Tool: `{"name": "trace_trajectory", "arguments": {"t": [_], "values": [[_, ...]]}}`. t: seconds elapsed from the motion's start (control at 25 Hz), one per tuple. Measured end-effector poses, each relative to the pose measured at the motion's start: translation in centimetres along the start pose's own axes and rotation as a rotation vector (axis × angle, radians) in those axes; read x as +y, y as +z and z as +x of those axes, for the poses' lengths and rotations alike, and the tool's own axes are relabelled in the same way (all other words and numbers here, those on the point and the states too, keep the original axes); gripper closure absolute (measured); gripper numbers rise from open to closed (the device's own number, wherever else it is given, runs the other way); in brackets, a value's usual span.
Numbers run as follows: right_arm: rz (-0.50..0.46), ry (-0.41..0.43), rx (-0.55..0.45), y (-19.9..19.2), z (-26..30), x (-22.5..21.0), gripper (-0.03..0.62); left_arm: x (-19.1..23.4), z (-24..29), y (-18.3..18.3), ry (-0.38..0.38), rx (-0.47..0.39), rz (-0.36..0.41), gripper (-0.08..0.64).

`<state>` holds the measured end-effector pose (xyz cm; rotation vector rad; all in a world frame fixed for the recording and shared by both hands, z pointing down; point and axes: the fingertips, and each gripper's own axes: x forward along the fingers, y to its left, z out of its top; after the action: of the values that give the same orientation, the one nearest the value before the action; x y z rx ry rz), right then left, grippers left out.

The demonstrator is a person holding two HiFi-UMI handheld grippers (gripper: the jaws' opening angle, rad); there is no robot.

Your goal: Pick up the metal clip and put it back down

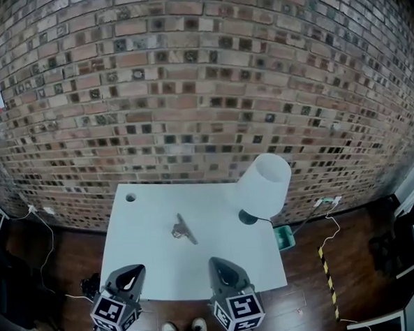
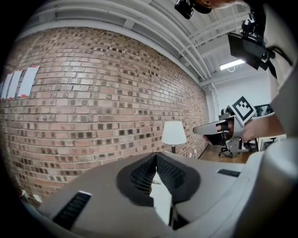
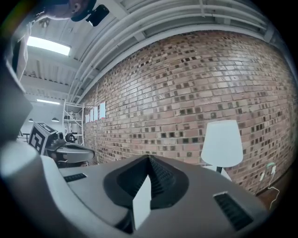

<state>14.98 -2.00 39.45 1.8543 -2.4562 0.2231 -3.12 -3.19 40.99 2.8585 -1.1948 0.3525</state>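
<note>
One desk [image 1: 144, 221] fills the middle of the frame. It carries one metal clip [image 1: 184, 230] at its centre and one lamp [image 1: 263, 187] at its right. Two claws show at the bottom: the left claw [image 1: 133, 273] and the right claw [image 1: 218, 264]. Two shoes [image 1: 170, 329] sit at the bottom edge. One green box [image 1: 284, 238] lies at the lower right.

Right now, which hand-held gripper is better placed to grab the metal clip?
Right, probably. The right hand-held gripper sits nearer the clip, which lies on the table; the left hand-held gripper is further off to the side. Both have jaws shut and empty, so either must open first.
</note>
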Motion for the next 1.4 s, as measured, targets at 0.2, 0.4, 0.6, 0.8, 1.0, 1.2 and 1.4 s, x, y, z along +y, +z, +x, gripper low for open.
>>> {"name": "trace_trajectory", "arguments": {"t": [0.2, 0.4, 0.6, 0.8, 1.0, 1.2, 1.4], "values": [[-0.020, -0.008, 0.032, -0.4, 1.2, 1.5, 0.606, 1.6, -0.9, -1.2, -0.015, -0.010, -0.014, 0.566], [-0.085, -0.044, 0.100, -2.2, 3.3, 2.7, 0.604, 3.4, -2.1, -2.5, -0.031, -0.022, -0.001, 0.566], [-0.121, -0.082, 0.188, -5.0, 6.6, 2.4, 0.568, 3.3, -2.7, -3.6, -0.069, 0.029, -0.038, 0.566], [-0.211, -0.018, 0.314, -9.0, 11.5, 2.4, 0.566, 4.9, -2.0, -4.9, -0.046, 0.067, -0.064, 0.566], [-0.309, 0.032, 0.465, -14.0, 17.1, 1.2, 0.559, 6.1, -0.3, -5.6, -0.012, 0.090, -0.067, 0.566], [-0.372, 0.090, 0.573, -18.4, 22.0, 1.1, 0.444, 6.8, 2.0, -7.2, 0.015, 0.150, -0.058, 0.566], [-0.455, 0.050, 0.644, -22.3, 25.6, -0.5, 0.423, 7.9, 4.1, -8.6, 0.039, 0.189, -0.088, 0.566]]}}
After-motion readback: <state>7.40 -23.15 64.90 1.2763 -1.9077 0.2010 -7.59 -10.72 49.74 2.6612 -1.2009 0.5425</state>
